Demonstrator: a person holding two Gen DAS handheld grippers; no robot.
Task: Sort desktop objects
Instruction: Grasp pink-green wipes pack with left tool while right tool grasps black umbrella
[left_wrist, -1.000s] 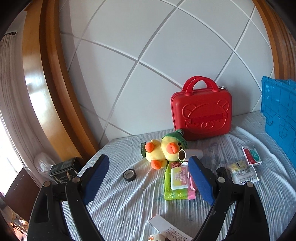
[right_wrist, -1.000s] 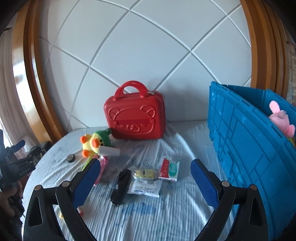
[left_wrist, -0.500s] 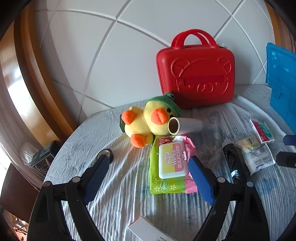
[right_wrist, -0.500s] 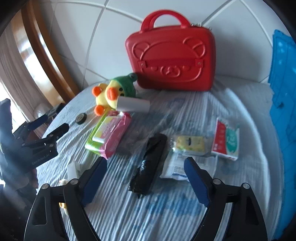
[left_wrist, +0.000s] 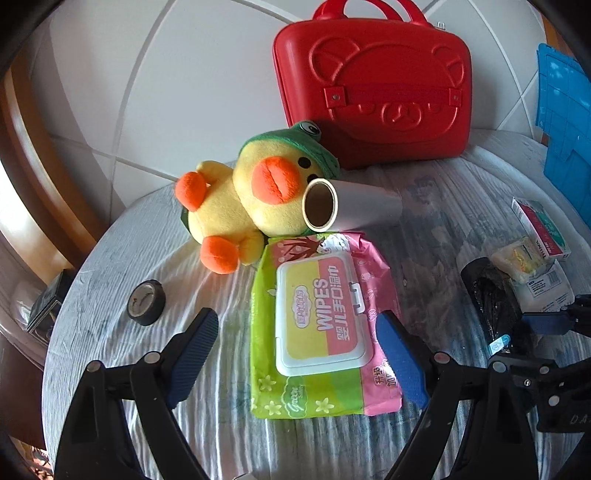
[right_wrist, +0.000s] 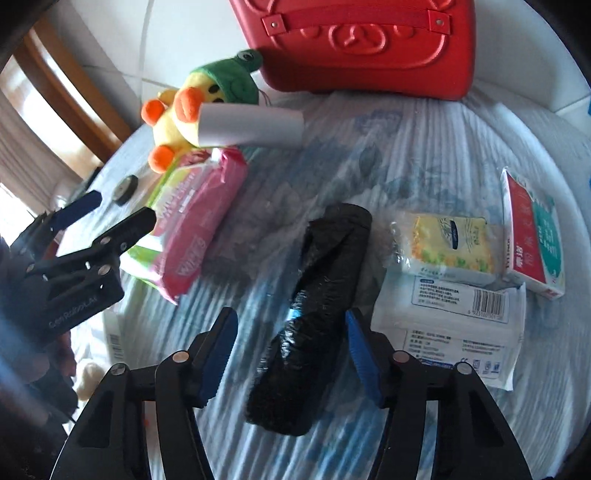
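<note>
A green and pink wipes pack (left_wrist: 321, 328) lies flat between the open fingers of my left gripper (left_wrist: 295, 350); it also shows in the right wrist view (right_wrist: 192, 225). My right gripper (right_wrist: 291, 343) is open with a black roll of bags (right_wrist: 317, 306) lying between its fingers, not clamped. The black roll (left_wrist: 491, 295) shows in the left wrist view too. A yellow plush duck (left_wrist: 255, 199) with a green hat lies behind the wipes, with a grey tube (left_wrist: 347, 208) beside it.
A red bear case (left_wrist: 373, 85) stands against the wall. A black tape ring (left_wrist: 146, 301) lies left of the wipes. Tissue packets (right_wrist: 450, 247), a white pack (right_wrist: 461, 325) and a red-green box (right_wrist: 532, 236) lie right of the roll. A blue crate (left_wrist: 565, 110) stands far right.
Both grippers have dropped and moved forward. The left now straddles the wipes pack; the right now straddles the black roll, with its fingers closer together than before.
</note>
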